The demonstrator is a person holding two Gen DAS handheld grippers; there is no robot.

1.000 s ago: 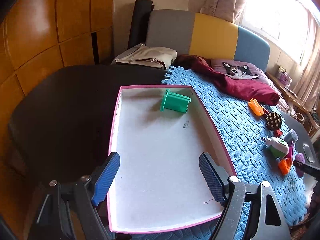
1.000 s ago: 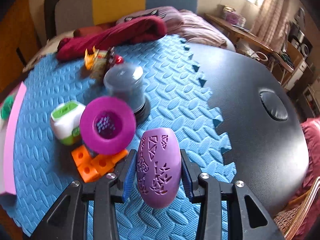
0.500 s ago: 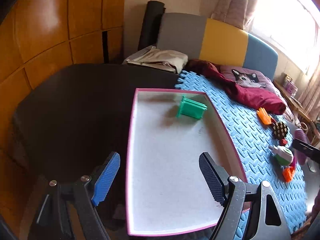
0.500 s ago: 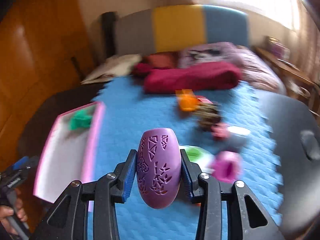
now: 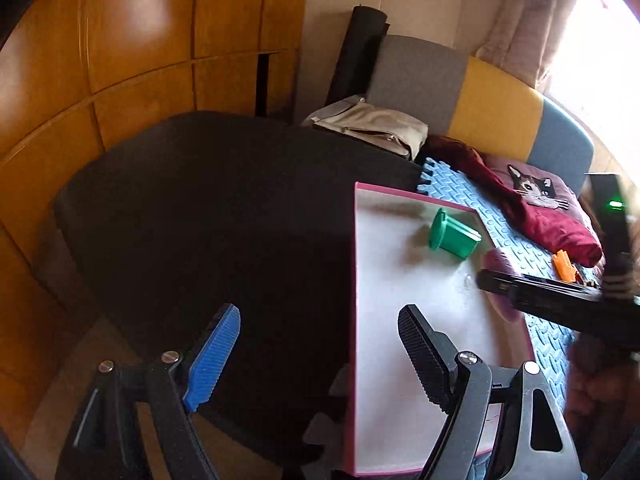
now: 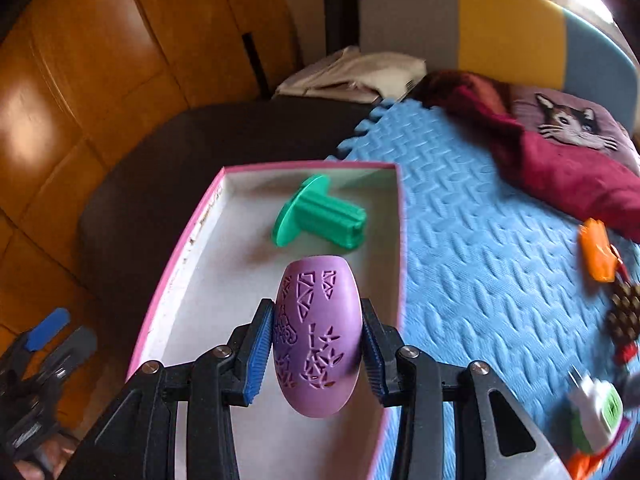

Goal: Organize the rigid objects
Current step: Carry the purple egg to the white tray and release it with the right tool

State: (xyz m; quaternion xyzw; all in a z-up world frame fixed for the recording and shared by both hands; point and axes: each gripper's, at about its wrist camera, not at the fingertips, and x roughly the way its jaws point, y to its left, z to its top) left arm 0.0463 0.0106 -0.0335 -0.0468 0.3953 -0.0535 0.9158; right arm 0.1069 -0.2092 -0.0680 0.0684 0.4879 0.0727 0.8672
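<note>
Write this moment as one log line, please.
right tool: holds purple egg over pink box | left tool: open, empty | in box: green spool

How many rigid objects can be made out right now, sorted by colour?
Green: 1, green spool in the pink box.
Purple: 1, purple egg gripped by the right gripper.
Orange: 1, orange toy.
Brown: 1, pinecone.
White-green: 1, white-green block.
Total: 5; blurred edge pieces uncounted.
</note>
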